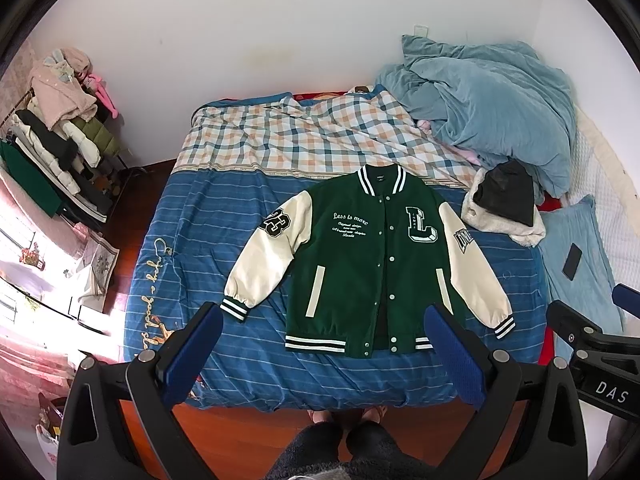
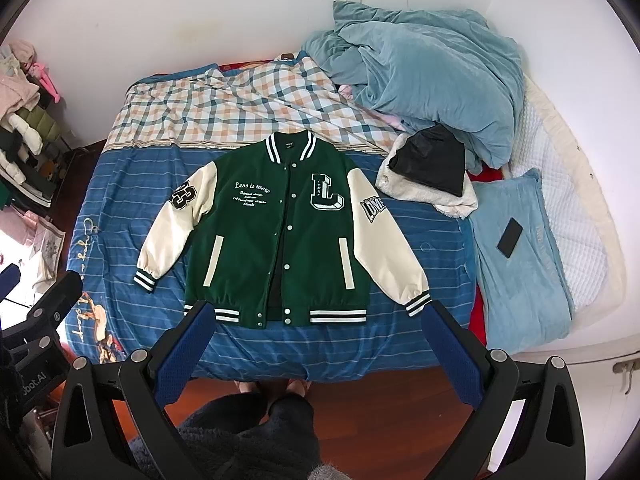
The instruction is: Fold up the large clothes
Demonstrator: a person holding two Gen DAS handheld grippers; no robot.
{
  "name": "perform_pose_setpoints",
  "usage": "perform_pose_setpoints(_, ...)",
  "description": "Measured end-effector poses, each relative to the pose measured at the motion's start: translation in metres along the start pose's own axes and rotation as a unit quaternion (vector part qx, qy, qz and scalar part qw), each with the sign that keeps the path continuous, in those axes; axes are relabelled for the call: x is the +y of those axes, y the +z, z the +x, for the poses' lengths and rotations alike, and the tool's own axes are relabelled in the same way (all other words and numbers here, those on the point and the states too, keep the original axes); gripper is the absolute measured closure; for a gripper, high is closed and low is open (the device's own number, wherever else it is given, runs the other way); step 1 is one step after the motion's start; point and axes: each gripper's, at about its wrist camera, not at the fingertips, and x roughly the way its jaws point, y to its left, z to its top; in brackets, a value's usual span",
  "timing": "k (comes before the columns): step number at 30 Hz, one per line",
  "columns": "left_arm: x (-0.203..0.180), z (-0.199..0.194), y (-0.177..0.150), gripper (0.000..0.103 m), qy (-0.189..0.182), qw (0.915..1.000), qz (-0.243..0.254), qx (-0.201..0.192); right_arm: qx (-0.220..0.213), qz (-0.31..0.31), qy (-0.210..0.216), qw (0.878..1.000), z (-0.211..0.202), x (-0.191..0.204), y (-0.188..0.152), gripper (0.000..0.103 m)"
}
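Jacket: we see the green jacket (image 1: 360,264) spread flat and face up on the bed (image 1: 192,248), collar toward the wall, cream sleeves angled out to either side, front partly unsnapped.
Left hand-held gripper (image 1: 324,356): we hold it above the bed's near edge, jaws wide apart, gripping nothing; its right finger overlaps the jacket's hem corner in view.
Right hand-held gripper (image 2: 316,348): jaws likewise spread and empty, just short of the hem.
Beside the jacket: a black garment (image 2: 432,164) on a fleecy white one lies close to the sleeve on our right, not touching as far as we can tell.
Farther off: a heaped blue duvet (image 2: 420,76), a checked blanket (image 2: 224,100) beyond the collar, a phone (image 2: 510,237) on a blue pillow (image 2: 520,288).
Room's left: a loaded clothes rack (image 1: 60,136).
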Motion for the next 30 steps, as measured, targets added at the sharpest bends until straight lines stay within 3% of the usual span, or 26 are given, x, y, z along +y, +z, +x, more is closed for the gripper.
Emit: perform_pose_setpoints(30, -0.0024, -0.0018, -0.0008, 0.0, -0.004, 1.0, 0.002, 0.001, -0.001, 0.0, -0.002, 1.0, -0.0022, -0.0047, -0.0015, 0.0)
